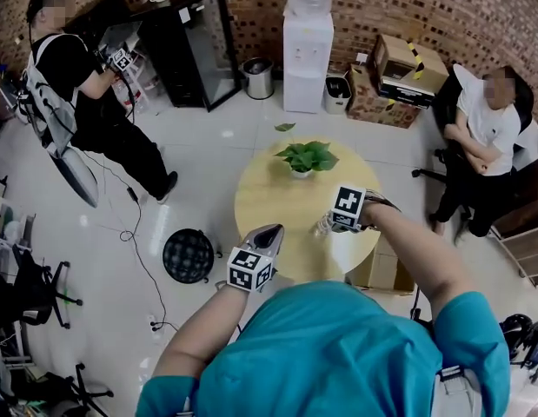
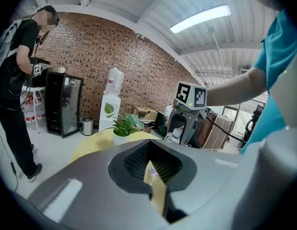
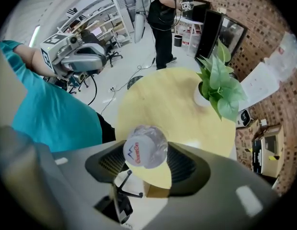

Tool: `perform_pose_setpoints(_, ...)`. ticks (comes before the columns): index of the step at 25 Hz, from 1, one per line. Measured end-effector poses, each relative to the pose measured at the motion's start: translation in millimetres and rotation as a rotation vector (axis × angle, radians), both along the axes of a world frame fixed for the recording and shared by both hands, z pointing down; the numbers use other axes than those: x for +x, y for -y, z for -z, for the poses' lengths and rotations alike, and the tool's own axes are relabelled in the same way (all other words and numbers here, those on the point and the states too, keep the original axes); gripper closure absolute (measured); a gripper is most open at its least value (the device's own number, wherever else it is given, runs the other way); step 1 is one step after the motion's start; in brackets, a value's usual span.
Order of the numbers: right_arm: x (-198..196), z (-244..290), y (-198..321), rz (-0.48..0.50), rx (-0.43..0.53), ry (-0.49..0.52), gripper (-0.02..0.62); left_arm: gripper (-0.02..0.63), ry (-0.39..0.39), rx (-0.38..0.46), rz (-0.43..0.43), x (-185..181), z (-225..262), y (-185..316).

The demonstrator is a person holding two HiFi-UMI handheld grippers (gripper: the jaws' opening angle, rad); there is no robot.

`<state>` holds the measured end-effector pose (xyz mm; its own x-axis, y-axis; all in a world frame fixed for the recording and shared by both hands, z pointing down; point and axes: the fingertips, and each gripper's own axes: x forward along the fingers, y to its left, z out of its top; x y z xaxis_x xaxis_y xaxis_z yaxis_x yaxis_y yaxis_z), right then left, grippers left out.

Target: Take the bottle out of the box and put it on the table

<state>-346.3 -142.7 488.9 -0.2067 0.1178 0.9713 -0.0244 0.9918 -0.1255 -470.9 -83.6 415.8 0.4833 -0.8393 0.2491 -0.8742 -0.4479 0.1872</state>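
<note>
My right gripper [image 3: 148, 163] has its jaws pinching the water bottle [image 3: 144, 146] above the round bench [image 3: 172, 104]; only the set-down remains. The left gripper [image 2: 150, 172] has its jaws pressed together, empty.

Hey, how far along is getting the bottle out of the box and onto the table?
Done: the bottle is out, clear of the cardboard box beside the table. In hand: the right tool grips it, cap up, over the table's near edge. Left: setting it down and letting go. The left tool is shut and empty.
</note>
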Motion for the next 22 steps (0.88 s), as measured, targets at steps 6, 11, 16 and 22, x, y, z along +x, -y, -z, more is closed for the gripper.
perform_pose_setpoints(6,-16,-10,9,-0.014,-0.028,0.012,0.325,0.606,-0.005,-0.009,0.001,-15,-15,1)
perform_pose_setpoints(11,-13,-7,7,-0.029,-0.019,0.008,0.321,0.606,-0.014,-0.005,-0.013,-18,-7,-4)
perform_pose_setpoints(16,-7,-13,14,-0.045,0.02,0.012,0.282,0.606,-0.018,0.0,-0.024,-18,-6,-3)
perform_pose_setpoints(22,-8,-5,11,-0.06,0.027,0.064,0.242,0.606,-0.018,-0.008,-0.041,-12,-1,-3)
